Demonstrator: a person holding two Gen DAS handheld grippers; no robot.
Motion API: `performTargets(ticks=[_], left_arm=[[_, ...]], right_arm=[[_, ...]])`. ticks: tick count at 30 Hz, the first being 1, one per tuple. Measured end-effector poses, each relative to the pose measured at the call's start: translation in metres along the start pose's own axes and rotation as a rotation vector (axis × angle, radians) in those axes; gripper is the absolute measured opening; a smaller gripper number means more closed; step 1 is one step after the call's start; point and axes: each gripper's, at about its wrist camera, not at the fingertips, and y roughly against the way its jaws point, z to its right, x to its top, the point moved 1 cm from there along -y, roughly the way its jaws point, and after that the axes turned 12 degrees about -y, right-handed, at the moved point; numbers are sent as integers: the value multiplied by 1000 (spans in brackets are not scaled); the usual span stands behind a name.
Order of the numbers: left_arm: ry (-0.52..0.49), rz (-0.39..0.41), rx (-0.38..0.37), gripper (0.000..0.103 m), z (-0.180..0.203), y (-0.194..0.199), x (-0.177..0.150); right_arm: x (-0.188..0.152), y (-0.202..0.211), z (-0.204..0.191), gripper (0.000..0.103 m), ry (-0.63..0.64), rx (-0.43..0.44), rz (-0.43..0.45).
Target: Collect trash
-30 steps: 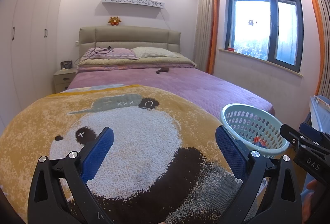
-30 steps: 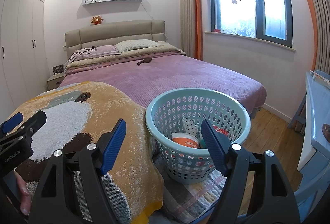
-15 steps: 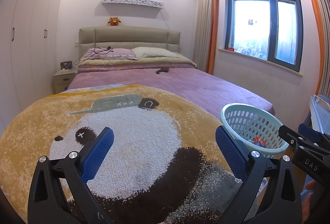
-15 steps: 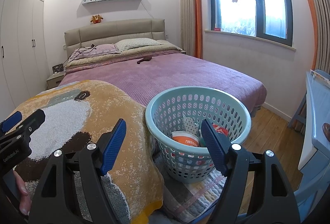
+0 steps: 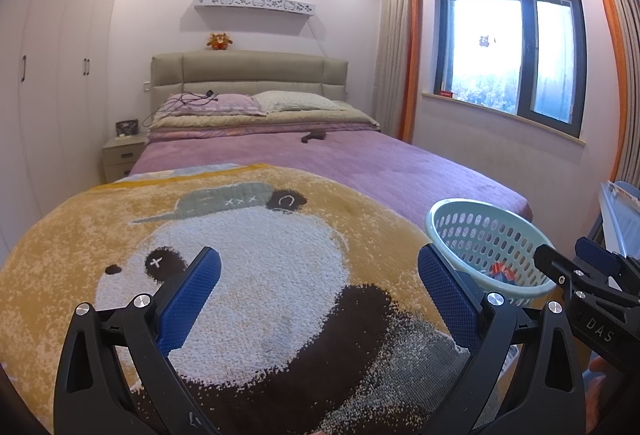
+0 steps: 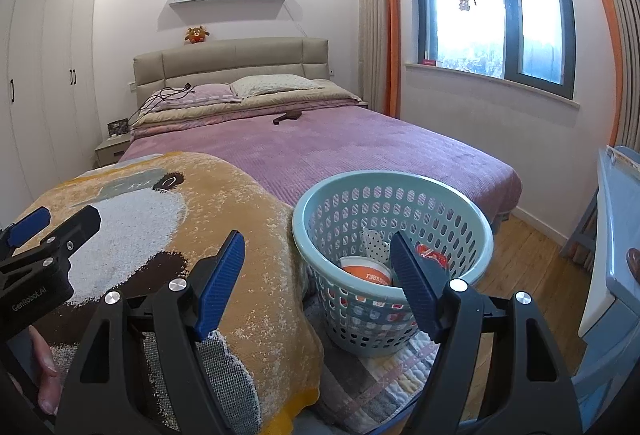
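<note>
Left gripper (image 5: 319, 283) fingers wide apart, holding nothing, over the panda blanket (image 5: 248, 243) on the bed (image 5: 400, 171). Right gripper (image 6: 318, 273) fingers wide apart, holding nothing. Pale blue basket (image 6: 400, 187) just ahead of the right fingers, trash (image 6: 366, 273) inside: orange-white cup, red wrapper.

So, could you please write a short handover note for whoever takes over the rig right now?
Left hand-held gripper: open, empty, over the panda blanket.
Right hand-held gripper: open, empty, pointed toward the basket.
The pale blue basket stands on the floor mat beside the bed's foot; it already holds an orange-and-white cup, a red wrapper and a dotted piece.
Left: a small dark item lies on the purple bedspread near the pillows; whether it is trash cannot be told. No other loose trash shows.
</note>
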Motion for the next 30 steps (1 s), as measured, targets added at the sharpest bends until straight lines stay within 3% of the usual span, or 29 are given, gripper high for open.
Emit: performTargets(ticks=[13,16,27,30], left_arm=[[-26,-7,1,96,-2,-3,3],[-57,13,69,96,1,3,6],[-17,2,83,96,-26,21,19],[-8,-13,131,96,-42,25,18]], right_arm=[[5,-5,-2,71,-8,3,-17],[12,-3,-3,71,-11,1,-10],[23,1,-32,71,10,37,-6],[23,0,-48,71,23,61,-20]])
